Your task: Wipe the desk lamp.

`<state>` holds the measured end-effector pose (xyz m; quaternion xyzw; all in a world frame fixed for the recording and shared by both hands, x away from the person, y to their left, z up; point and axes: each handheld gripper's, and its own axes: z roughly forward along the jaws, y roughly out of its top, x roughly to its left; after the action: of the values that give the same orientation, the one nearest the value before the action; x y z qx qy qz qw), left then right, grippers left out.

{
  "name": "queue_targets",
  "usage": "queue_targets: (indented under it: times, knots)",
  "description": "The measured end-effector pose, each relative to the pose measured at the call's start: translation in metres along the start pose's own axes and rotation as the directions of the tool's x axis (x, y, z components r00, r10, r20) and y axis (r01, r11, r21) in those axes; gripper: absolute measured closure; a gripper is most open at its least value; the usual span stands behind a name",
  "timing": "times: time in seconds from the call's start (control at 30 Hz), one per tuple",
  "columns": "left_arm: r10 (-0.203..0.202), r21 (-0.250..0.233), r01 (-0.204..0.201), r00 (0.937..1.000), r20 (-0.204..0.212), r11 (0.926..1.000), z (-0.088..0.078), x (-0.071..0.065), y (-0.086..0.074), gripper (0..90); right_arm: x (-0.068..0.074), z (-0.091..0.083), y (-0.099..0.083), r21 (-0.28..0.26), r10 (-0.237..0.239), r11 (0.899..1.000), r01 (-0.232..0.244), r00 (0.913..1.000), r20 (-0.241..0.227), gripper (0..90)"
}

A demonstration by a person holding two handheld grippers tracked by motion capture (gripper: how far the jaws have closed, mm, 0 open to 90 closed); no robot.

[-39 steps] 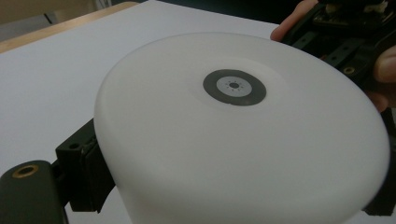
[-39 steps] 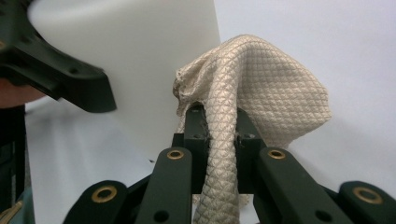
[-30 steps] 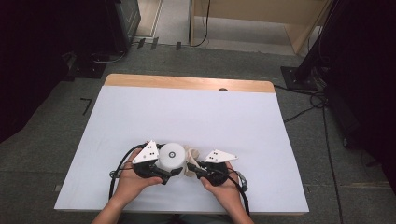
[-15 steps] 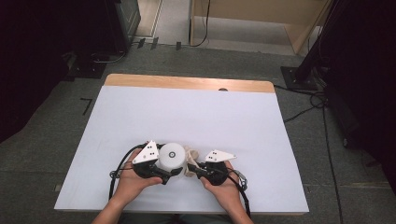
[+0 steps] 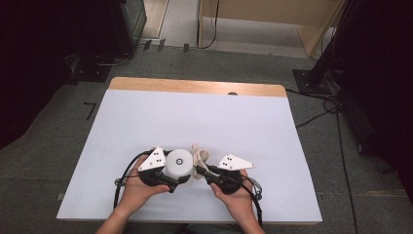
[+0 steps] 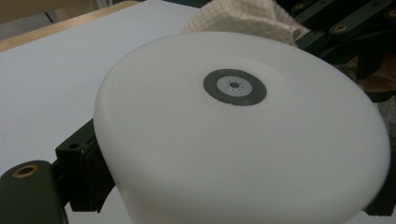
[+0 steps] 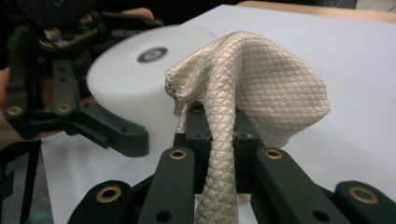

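Note:
A white cylinder (image 5: 177,163) with a grey ring mark on its top stands near the table's front edge. My left gripper (image 5: 171,176) is shut on it, with a black pad (image 6: 86,161) pressed against its side. The cylinder (image 6: 243,140) looms large in the left gripper view. A beige waffle-weave cloth (image 5: 200,158) bunches up against the cylinder's right side. My right gripper (image 7: 219,140) is shut on a fold of this cloth (image 7: 266,88), which drapes over the jaws. In the right gripper view the cylinder (image 7: 130,84) and the left gripper (image 7: 70,107) sit at the left.
The white table top (image 5: 195,117) has a wooden strip (image 5: 195,87) along its far edge. Cables (image 5: 124,178) trail from both grippers toward the front edge. Dark equipment and cables (image 5: 321,105) lie on the floor around the table.
The right gripper has risen slightly, bringing the cloth with it. The left hand and the cylinder have stayed put.

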<state>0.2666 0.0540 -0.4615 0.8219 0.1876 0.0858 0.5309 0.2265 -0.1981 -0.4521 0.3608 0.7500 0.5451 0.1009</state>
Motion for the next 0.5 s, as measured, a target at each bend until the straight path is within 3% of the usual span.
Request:
queue_targets:
  times: [0.33, 0.5]
  knots:
    - [-0.004, 0.004, 0.005, 0.9999, -0.009, 1.0, -0.0003, -0.0017, 0.0004, 7.8, 0.0006, -0.0031, 0.0052, -0.011, -0.017, 1.0, 0.017, 0.9999, -0.003, 82.4]
    - [-0.036, 0.05, 0.038, 0.9984, -0.043, 0.998, -0.0004, -0.005, 0.0045, 6.7, -0.0038, 0.0017, -0.0013, 0.013, -0.01, 1.0, 0.009, 0.9999, 0.01, 82.3]
